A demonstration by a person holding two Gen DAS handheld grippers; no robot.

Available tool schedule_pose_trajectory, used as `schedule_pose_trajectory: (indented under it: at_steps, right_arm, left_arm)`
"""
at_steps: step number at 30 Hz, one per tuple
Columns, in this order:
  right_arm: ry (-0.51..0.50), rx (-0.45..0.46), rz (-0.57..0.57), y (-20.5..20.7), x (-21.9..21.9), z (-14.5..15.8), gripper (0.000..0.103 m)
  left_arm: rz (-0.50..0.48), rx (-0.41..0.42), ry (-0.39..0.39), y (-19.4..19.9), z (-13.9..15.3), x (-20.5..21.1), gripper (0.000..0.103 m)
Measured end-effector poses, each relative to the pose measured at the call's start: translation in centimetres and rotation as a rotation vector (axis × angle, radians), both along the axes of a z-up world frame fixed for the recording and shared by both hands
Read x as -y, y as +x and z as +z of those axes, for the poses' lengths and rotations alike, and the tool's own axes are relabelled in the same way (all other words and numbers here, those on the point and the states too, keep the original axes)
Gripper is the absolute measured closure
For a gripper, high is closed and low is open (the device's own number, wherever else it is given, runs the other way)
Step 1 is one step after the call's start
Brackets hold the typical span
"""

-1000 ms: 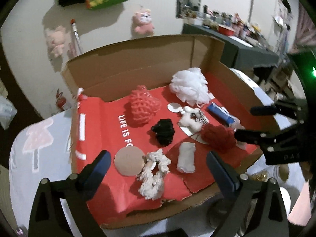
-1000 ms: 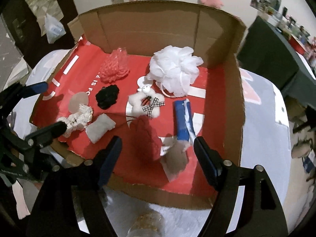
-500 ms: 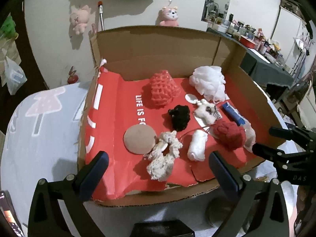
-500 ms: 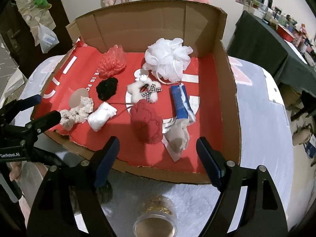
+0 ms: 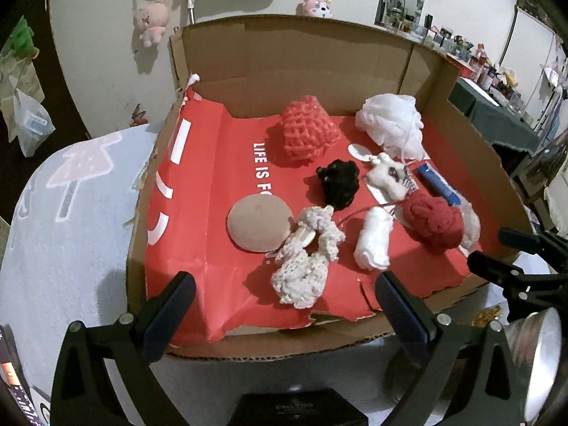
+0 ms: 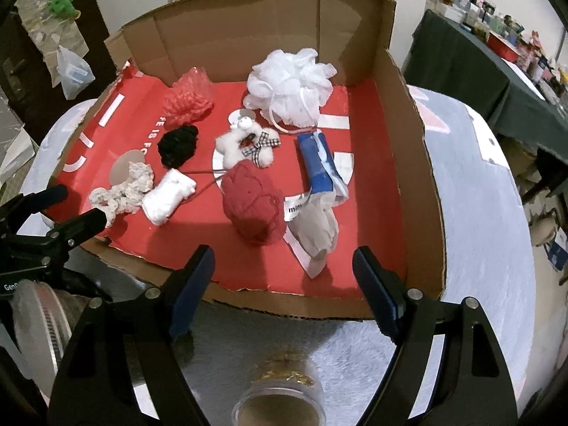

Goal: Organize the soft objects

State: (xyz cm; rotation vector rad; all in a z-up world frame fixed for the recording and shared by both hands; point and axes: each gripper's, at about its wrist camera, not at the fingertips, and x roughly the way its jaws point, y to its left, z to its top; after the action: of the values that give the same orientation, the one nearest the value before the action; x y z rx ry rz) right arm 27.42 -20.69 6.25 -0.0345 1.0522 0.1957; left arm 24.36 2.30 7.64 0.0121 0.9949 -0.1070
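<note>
Both tools hang spread and empty over the near edge of the box.

Left tool and right tool grip nothing, their fingers apart above the cardboard rim. Inside, on the red lining: white pouf at 12 o'clock, pink net at 11, black scrunchie beside it, small bear at centre, red yarn nearest the right tool, white roll and cream scrunchie (touching a tan pad) at 7.
</note>
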Motion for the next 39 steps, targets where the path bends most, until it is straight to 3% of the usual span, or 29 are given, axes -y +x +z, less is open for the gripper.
schedule_pose_trajectory:
  at_steps: [39]
  right_arm:
    - [-0.008,0.032,-0.010,-0.51,0.29,-0.14,0.023]
  left_arm:
    - [0.007,0.032,0.030,0.19,0.00,0.03,0.000]
